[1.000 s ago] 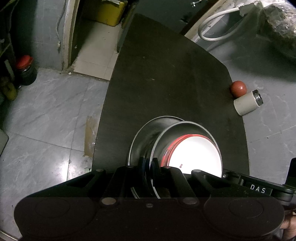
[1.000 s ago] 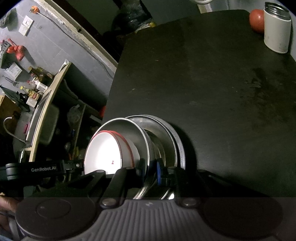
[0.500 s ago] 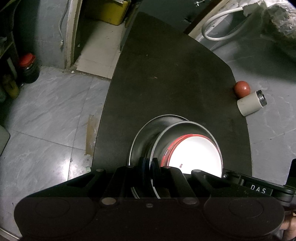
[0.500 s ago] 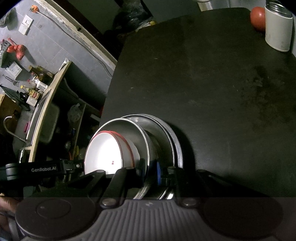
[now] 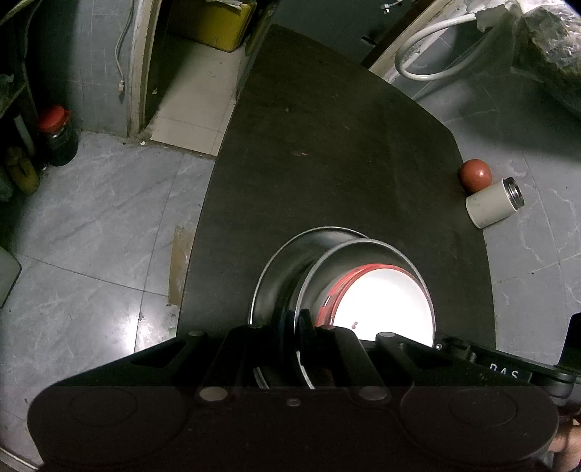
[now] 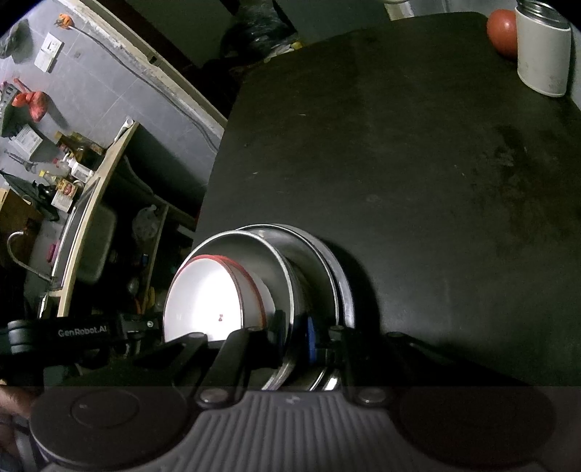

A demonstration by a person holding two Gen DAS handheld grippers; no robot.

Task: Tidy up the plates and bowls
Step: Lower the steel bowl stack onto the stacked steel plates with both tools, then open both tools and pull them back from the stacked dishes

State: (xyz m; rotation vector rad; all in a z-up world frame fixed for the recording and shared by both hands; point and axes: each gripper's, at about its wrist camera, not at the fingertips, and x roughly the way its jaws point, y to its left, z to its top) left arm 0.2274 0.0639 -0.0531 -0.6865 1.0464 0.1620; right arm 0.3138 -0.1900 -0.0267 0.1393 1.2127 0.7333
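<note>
Above the dark surface [image 5: 326, 145], both tools grip the nested stack. Left tool [image 5: 295, 323] and right tool [image 6: 294, 334] each clamp the steel bowl [image 6: 276, 261] rim; since a second ago I have raised it slightly, so the carry proceeds.

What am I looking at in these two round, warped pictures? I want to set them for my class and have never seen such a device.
There is no robot here: a person holds a hand-held gripper in each hand, and each carries a wide-angle camera looking along its jaws. One picture is from the left gripper, the other from the right gripper. Both have their jaws closed on opposite sides of the rim of a steel bowl. A white bowl with a red rim sits inside it, and wider steel dishes lie underneath. On the dark table there are also a white tin and a red ball.
</note>
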